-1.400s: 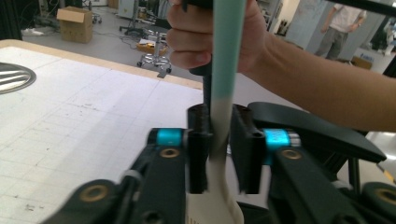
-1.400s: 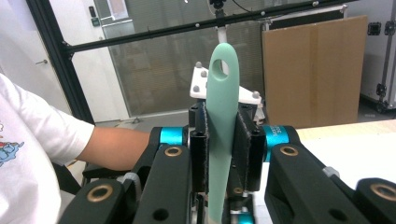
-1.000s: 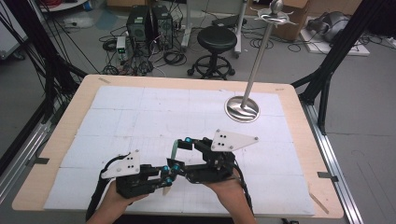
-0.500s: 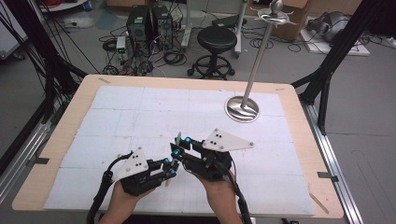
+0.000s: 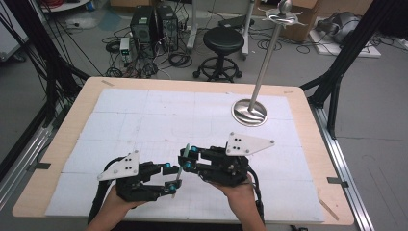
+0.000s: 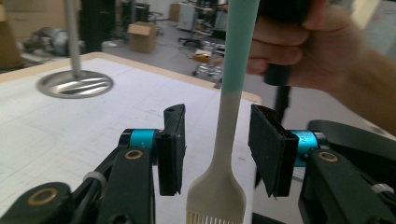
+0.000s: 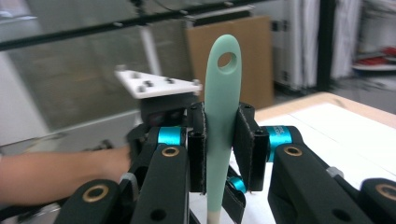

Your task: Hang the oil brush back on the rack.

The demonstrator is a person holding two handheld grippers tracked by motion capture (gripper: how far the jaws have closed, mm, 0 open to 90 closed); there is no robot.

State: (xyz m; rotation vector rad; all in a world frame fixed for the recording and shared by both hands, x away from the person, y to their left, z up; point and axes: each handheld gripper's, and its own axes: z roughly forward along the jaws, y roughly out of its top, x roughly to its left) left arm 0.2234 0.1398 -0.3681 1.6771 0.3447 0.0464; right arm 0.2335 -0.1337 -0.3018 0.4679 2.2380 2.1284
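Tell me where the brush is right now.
The brush sits near the table's front edge in the high view, between both hands: the right claw is shut on its green handle, and its pale neck stands between the open left claw's pads.

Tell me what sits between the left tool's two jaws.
In the left gripper view, the brush stands between the left tool's open jaws, its cream neck touching neither pad. The right tool grips its green handle.

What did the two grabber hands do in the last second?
The right gripper, shut on the brush, tipped it more upright. The left gripper came up to its lower end, jaws open around the handle, not yet closed. The metal stand stayed put.
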